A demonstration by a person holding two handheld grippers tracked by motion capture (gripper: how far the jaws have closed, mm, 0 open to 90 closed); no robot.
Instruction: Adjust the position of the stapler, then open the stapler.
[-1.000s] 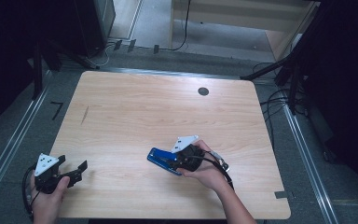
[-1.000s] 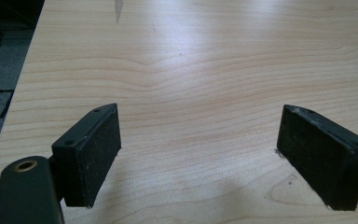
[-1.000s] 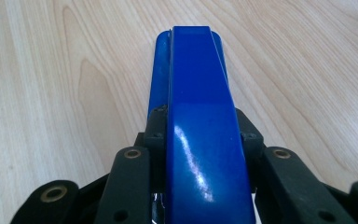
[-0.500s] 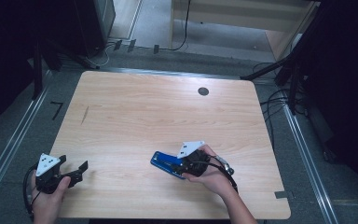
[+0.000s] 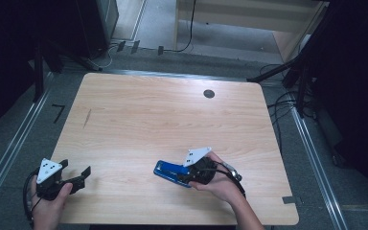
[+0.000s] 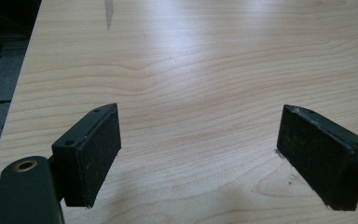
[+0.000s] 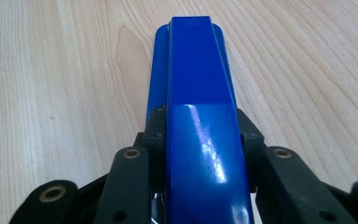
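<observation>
A glossy blue stapler (image 5: 166,170) lies low over the wooden table (image 5: 172,115) near its front edge, right of the middle. My right gripper (image 5: 179,175) grips it from behind. In the right gripper view the stapler (image 7: 196,70) runs straight away from me and the right gripper (image 7: 200,125) has a black pad against each of its sides. These jaws have just been opening a little, with the stapler still between them. My left gripper (image 5: 76,173) hovers at the table's front left corner. In its own view the left gripper (image 6: 198,154) stands wide open over bare wood.
A small dark round grommet (image 5: 209,93) sits in the tabletop at the back right. Cables (image 5: 287,103) and dark stands crowd the floor beyond the right edge. A metal rail (image 5: 9,153) runs along the left side.
My right hand and the stapler have drifted slightly toward the near edge of the table. The left hand has kept still.
</observation>
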